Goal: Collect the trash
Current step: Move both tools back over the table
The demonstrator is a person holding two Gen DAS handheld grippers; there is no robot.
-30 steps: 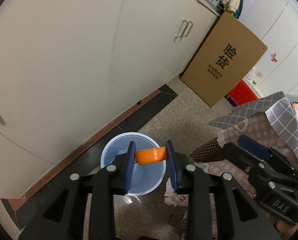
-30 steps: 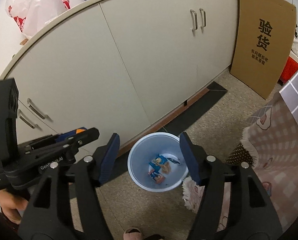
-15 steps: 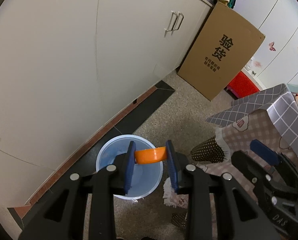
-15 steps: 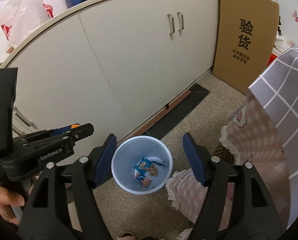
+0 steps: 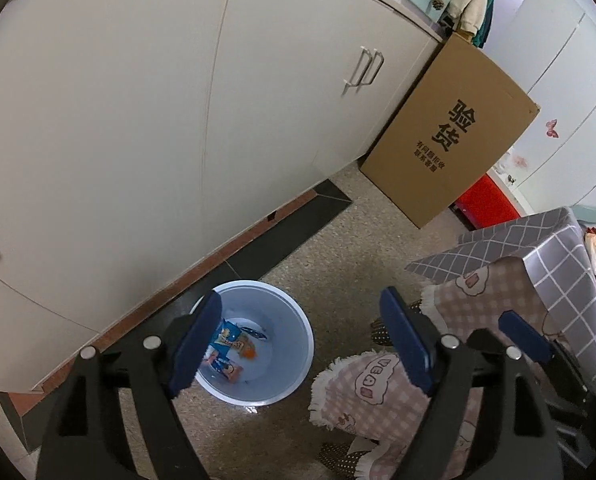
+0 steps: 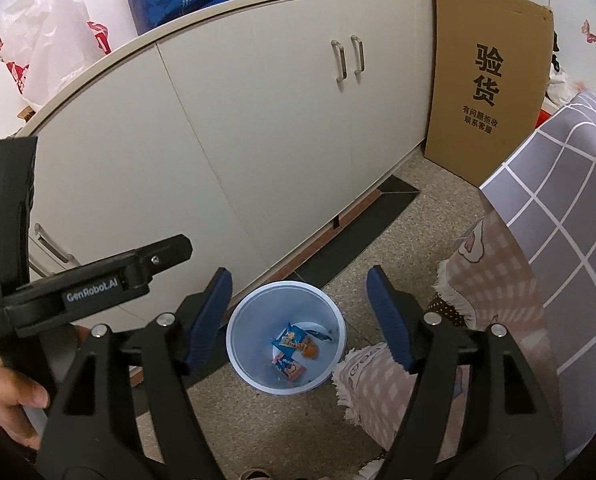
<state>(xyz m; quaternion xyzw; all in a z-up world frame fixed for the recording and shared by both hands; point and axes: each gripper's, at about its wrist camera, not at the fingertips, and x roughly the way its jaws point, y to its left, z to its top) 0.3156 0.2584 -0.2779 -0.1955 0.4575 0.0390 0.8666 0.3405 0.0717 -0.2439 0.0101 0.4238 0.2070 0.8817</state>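
Observation:
A pale blue bin (image 5: 292,344) stands on the floor by the cabinet base. Inside lie blue snack wrappers (image 5: 228,336) and a small orange lid (image 5: 249,354). My left gripper (image 5: 301,300) hangs above the bin, its jaws opening wide with nothing between them. The right wrist view shows the same bin (image 6: 248,330), the wrappers (image 6: 292,338) and the orange lid (image 6: 309,350) below my right gripper (image 6: 298,280). That gripper stands open and empty. A hand (image 6: 14,396) holds the left gripper's handle at the lower left.
Cream cabinet doors (image 5: 138,120) run along the left. A flat cardboard box (image 5: 449,136) leans against them, with a red crate (image 5: 485,200) behind. A table draped in checked cloth (image 5: 537,280) with a fringed pink cloth (image 6: 377,384) stands right of the bin.
The left jaws have spread apart and the orange lid they held now lies in the bin. The right gripper's jaws have widened a little.

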